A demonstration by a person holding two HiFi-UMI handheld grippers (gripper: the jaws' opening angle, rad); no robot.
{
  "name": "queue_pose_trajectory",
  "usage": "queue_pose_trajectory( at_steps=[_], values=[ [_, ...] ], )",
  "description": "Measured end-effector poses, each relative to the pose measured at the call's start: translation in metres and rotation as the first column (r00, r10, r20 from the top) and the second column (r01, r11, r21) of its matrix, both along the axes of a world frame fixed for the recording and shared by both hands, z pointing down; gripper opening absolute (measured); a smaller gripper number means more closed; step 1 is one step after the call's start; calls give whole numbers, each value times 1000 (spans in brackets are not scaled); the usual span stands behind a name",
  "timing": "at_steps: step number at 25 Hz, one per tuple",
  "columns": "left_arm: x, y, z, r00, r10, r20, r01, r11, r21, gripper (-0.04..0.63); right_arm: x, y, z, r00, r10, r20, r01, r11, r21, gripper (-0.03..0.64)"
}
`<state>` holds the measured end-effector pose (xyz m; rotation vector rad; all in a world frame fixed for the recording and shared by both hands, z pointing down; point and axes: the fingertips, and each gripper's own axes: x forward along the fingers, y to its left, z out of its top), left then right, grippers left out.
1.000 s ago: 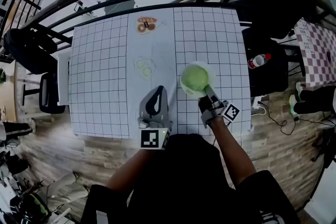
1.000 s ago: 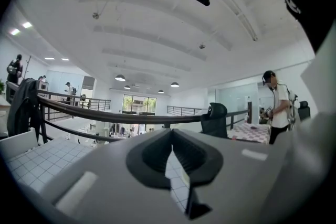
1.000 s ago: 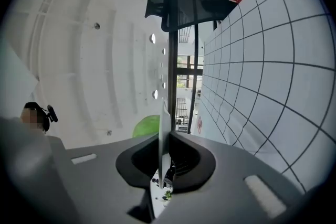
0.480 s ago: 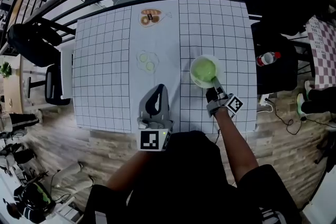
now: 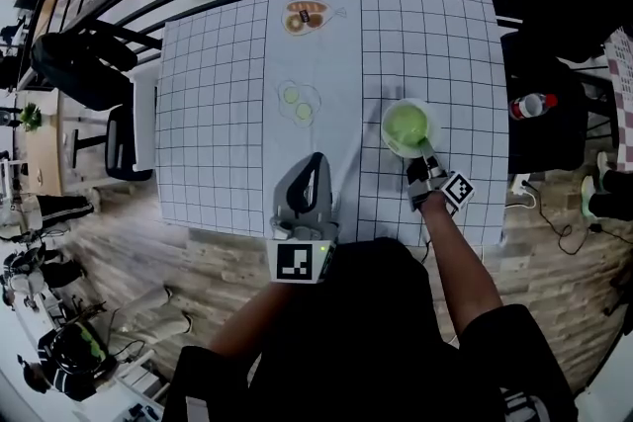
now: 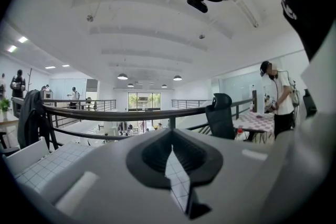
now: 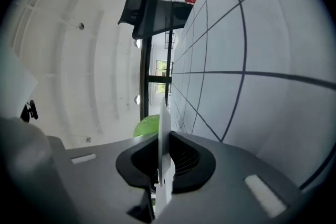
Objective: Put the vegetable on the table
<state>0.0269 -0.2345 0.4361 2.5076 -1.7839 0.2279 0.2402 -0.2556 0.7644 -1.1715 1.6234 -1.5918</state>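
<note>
The table (image 5: 208, 114) is covered by a white cloth ruled in a black grid on its left and right parts, with a plain pale band running down the middle. At the far end of that band lies a small plate (image 5: 305, 17) of brownish food. Nearer, still on the band, two pale green round slices (image 5: 298, 102) sit side by side. Over the near right part is a white bowl (image 5: 385, 128) filled with a green vegetable (image 5: 406, 124), its near rim pinched in the tongs of the right gripper (image 5: 427, 156). Whether its base touches the cloth cannot be told.
</note>
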Motion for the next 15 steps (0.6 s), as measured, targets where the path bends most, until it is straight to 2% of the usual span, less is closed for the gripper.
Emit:
queue_pose_trajectory(
  at_steps=[3,7,15],
  values=[
    [4,0,4,1000,4,1,-4,1000,-26,8,-2,0,4,999,9,39,-8,1000,-26,21],
    [8,1,-1,999,15,39,-16,1000,13,8,-3,1,12,999,24,49,-20,996,-83,21],
    [10,2,2,998,22,51,-22,1000,-1,8,-5,2,12,999,37,15,-35,991,-126,22]
  ],
)
